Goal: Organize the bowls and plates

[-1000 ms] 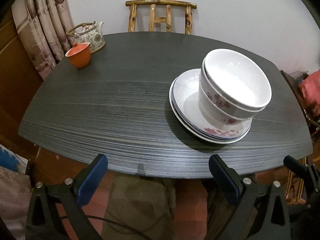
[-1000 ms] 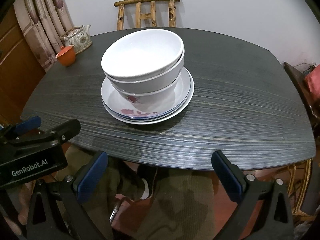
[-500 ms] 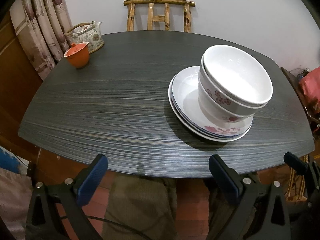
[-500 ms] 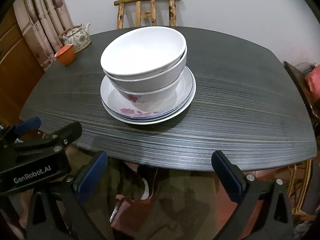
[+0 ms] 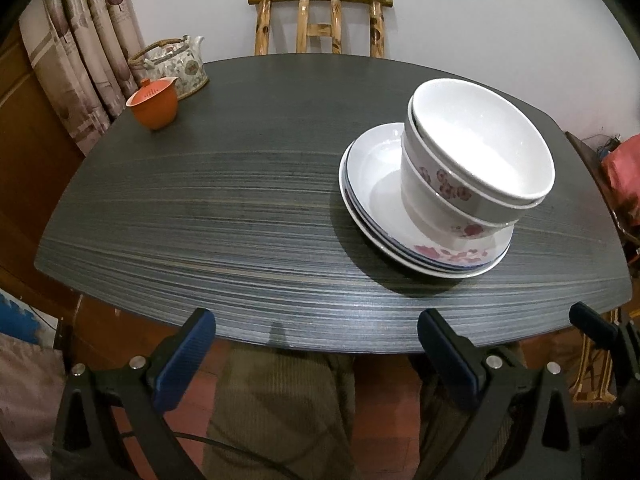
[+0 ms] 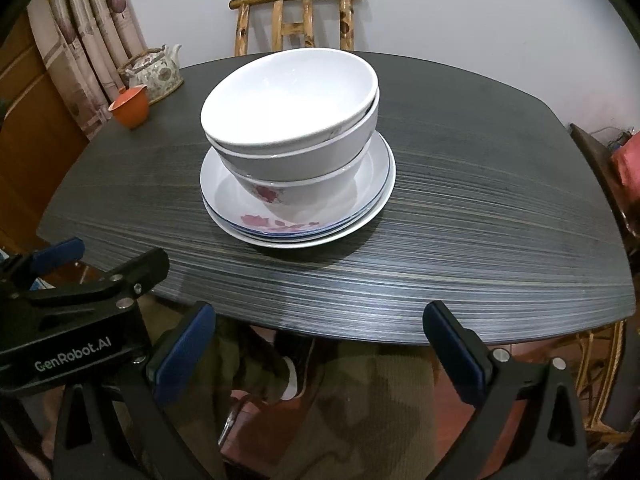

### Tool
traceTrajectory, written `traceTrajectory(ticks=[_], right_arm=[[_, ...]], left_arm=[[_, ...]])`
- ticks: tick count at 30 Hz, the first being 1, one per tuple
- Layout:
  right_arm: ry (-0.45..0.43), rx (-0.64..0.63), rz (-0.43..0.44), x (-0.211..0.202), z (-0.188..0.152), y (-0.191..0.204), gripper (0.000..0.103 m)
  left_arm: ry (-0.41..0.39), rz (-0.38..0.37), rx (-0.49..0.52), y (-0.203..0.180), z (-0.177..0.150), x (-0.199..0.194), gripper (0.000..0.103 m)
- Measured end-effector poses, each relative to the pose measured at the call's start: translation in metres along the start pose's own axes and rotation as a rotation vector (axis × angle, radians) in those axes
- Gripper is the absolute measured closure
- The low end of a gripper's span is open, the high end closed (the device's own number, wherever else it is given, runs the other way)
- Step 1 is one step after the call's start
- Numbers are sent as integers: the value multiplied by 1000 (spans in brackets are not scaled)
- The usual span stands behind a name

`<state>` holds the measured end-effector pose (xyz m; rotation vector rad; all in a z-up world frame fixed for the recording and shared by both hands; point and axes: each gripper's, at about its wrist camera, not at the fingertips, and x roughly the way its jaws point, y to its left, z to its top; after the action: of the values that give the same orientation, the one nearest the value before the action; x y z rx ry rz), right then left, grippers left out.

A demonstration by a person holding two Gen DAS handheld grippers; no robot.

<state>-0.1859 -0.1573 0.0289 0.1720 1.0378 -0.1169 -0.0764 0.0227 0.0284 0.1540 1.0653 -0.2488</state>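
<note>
Two bowls [image 6: 290,120] nested one in the other sit on a short stack of plates [image 6: 298,200], all of it standing on the dark table [image 5: 200,216] toward the person's side and well apart from both grippers. Largest of the risks, as I judge it, is that the whole pile is top-heavy: the upper bowl sits slightly askew in the lower one, so a push against a rim, or a pinch on the top bowl alone, could tip the pair off the plates or slide the plates toward the table edge. Glazed ware is likely to be slippery between narrow pads, so a shallow grip on a thin rim might let go in mid-lift. Both the left gripper [image 5: 316,340] and the right gripper [image 6: 320,332] are spread wide and grasp nothing, held low, short of the near table edge. Each view adds something: the right wrist view shows the pile nearly head-on and the side of the left gripper, while the left wrist view shows the pile off to the right and more bare table. Smallest, the orange cup [image 5: 153,107] and teapot [image 5: 176,65] stand at the far left corner, clear of any reach.
</note>
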Motion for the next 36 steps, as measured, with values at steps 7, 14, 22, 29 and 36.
traceTrajectory(ticks=[7, 14, 22, 29, 36], right_arm=[[12, 18, -4, 4, 0, -3, 0], [25, 12, -2, 7, -2, -2, 0], [30, 11, 6, 7, -2, -1, 0], [29, -5, 2, 7, -2, 4, 0], [37, -2, 4, 10, -1, 5, 0]], left_arm=[[-4, 4, -1, -1, -2, 0, 0], [1, 6, -6, -1, -3, 1, 0], [8, 8, -5, -2, -4, 2, 0], [6, 14, -4, -2, -4, 2, 0], [3, 16, -4, -2, -5, 2, 0]])
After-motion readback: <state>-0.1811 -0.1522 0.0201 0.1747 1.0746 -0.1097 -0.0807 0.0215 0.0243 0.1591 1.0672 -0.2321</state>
